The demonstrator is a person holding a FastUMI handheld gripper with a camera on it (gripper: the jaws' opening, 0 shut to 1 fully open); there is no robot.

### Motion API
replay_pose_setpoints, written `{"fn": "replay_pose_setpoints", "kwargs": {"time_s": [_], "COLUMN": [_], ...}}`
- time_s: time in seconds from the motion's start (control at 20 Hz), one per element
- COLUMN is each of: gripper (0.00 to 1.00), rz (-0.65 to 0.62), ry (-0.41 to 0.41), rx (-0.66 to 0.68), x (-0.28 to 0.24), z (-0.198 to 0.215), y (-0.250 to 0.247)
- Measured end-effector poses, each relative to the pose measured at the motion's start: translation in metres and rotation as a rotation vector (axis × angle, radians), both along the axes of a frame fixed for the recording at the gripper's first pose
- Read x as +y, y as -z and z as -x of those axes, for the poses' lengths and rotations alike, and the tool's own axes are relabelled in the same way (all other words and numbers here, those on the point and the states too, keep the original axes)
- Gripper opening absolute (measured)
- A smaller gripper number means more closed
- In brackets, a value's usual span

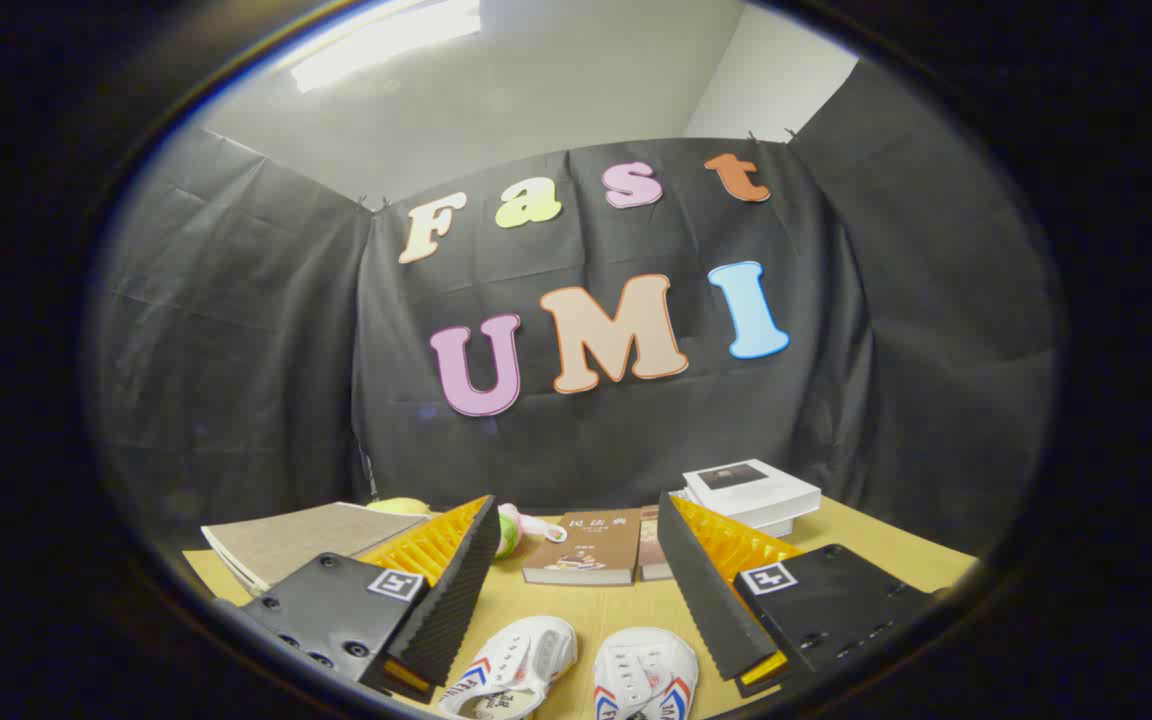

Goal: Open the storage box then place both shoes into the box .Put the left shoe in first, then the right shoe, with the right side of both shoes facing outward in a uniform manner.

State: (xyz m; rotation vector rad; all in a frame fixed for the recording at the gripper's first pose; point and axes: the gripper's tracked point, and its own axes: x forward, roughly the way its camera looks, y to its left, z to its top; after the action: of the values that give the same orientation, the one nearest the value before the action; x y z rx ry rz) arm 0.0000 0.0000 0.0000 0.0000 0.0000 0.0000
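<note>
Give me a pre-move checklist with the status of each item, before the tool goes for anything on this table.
1. Tool open: ok, its fingers are spread wide with nothing between them.
2. Both shoes within sight: ok, the left-hand white shoe and the right-hand white shoe lie side by side on the table, between and just below the fingers.
3. Shoes free to pick: ok, nothing lies on them.
4. Storage box found: cannot tell, no box can be made out.
5. Clutter kept apart: ok, the brown book, the white books and the grey notebook lie beyond the shoes.

Two shoes (511,665) (644,680), four books (584,547) (288,545) (751,492) (648,550), one ball (398,507)
</note>
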Motion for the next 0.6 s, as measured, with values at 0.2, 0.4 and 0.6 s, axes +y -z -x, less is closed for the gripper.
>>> {"fn": "replay_pose_setpoints", "kwargs": {"time_s": [0.2,0.4,0.6], "gripper": [0.99,0.99,0.99], "rz": [0.007,0.011,0.007], "ry": [-0.010,-0.018,-0.027], "rx": [0.007,0.011,0.019], "x": [0.005,0.008,0.012], "z": [0.000,0.000,0.000], "y": [0.003,0.006,0.009]}}
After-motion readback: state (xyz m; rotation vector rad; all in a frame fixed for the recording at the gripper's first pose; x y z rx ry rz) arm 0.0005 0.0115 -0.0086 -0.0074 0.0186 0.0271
